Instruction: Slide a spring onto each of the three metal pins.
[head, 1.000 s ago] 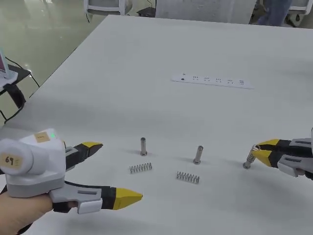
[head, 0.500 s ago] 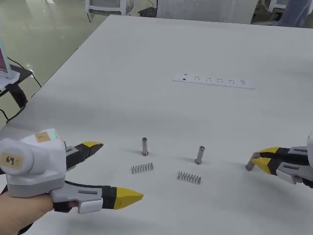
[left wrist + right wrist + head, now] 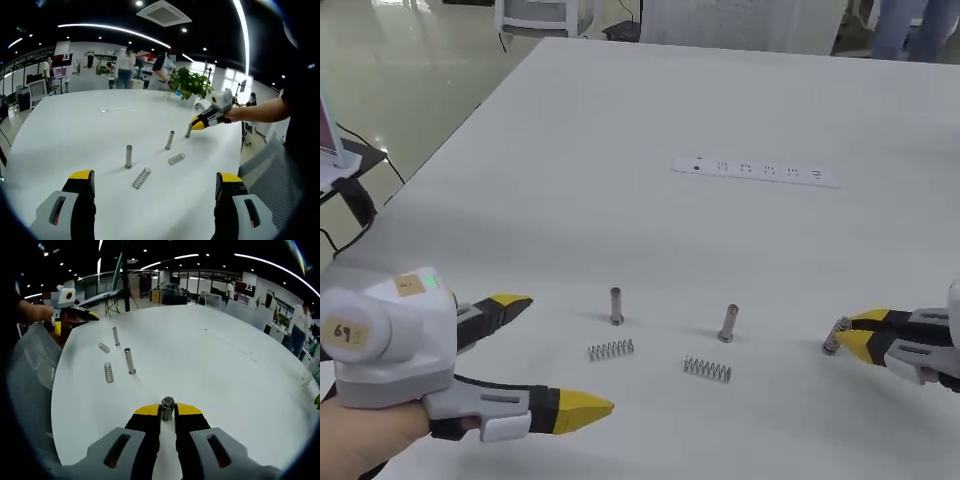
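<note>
One down, two to go, I reckon. My right gripper (image 3: 850,333) is pressed in on the first spring (image 3: 836,335), which sits over the right pin (image 3: 167,402), well off to the right of the middle pin (image 3: 729,322). So I'd call this the tail end of seating spring number one.

My left gripper (image 3: 565,352) is spread wide and empty, hovering to the left of the middle pin and nearer to me. The left pin (image 3: 616,305) and the middle pin both stand upright and bare. One loose spring (image 3: 707,369) lies flat on the tabletop (image 3: 650,230) just in front of the middle pin. The other spring (image 3: 610,349) lies further to its left.

Next up, I'd guess: let go, pick up a loose spring, tip it on end and line its bore up over a pin top. Fiddly, since it'll want to roll.

The coils hide most of the right pin, so I can't tell if the spring is fully down. The head view also cuts off the right gripper's body.
</note>
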